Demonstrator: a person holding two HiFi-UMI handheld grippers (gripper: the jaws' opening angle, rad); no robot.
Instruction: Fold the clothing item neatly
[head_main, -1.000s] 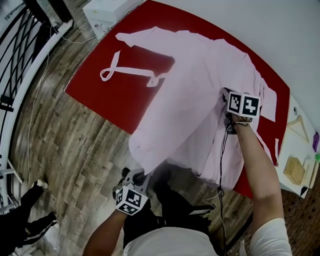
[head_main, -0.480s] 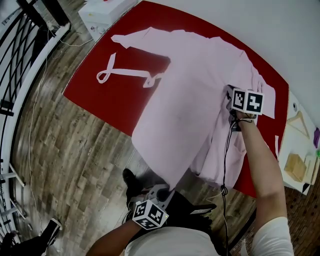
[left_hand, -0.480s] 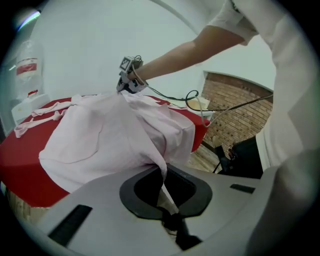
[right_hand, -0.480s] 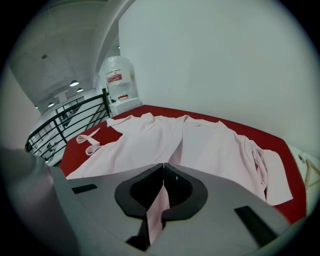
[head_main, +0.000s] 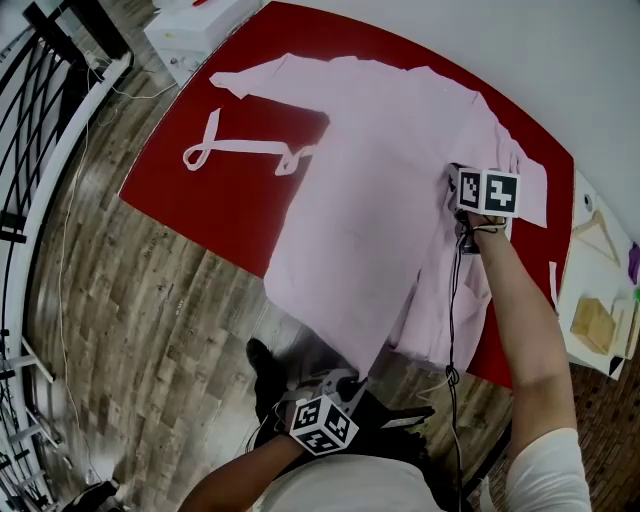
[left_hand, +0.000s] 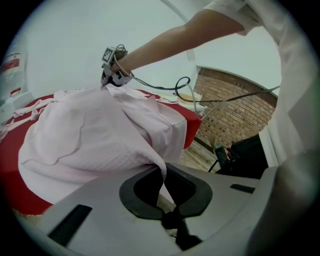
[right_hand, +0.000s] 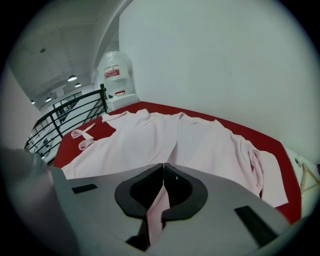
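Pale pink cotton garment (head_main: 380, 190) spread on the red-covered table (head_main: 220, 210), near corner stretched past the table edge above wood-plank floor (head_main: 150, 320), left gripper (left_hand: 162, 172) clamped on that corner, right gripper (right_hand: 163, 170) pinching fabric at the garment's right side.

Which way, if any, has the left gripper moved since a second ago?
Yes: in head view the left gripper shifted rightward along the near edge of the red table, holding the pink garment.

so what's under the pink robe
A red table, showing around the robe; its near hem reaches past the edge over wood floor. Anything lying beneath the cloth is covered.
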